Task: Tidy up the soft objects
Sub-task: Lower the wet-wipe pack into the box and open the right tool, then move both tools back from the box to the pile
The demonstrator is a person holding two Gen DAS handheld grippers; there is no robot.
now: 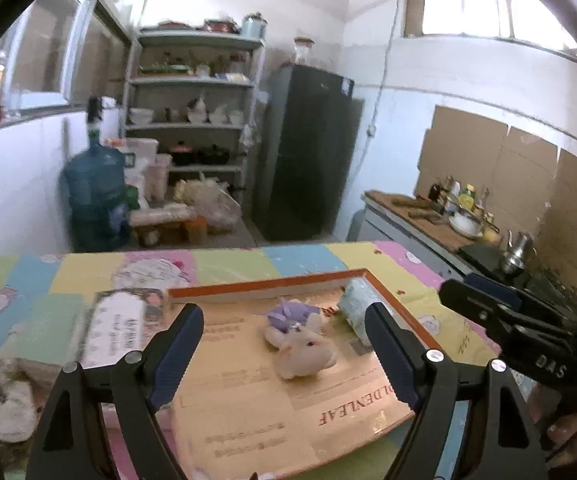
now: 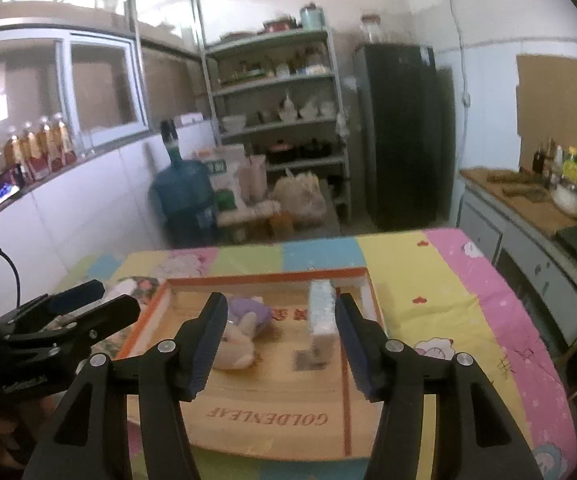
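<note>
A small plush animal (image 1: pixel 302 340) in a lilac dress lies inside a shallow cardboard box (image 1: pixel 272 284) with an orange rim. A pale blue tissue pack (image 1: pixel 358 308) lies by the box's right wall. My left gripper (image 1: pixel 284 356) hangs above the box, open, with nothing between its fingers. From the right wrist view the plush animal (image 2: pixel 240 332) sits left of centre and the tissue pack (image 2: pixel 322 312) lies to its right in the box (image 2: pixel 264 280). My right gripper (image 2: pixel 278 344) is open and empty above the box. Each gripper shows in the other's view: the right gripper (image 1: pixel 500 312), the left gripper (image 2: pixel 76 312).
The box rests on a table with a pastel patchwork cloth (image 2: pixel 448 300). A printed flat packet (image 1: pixel 116 324) lies left of the box, white cloth (image 1: pixel 8 400) at the near left. Behind stand a water jug (image 1: pixel 96 196), shelves (image 1: pixel 192 120), a dark fridge (image 1: pixel 308 152) and a counter (image 1: pixel 440 216).
</note>
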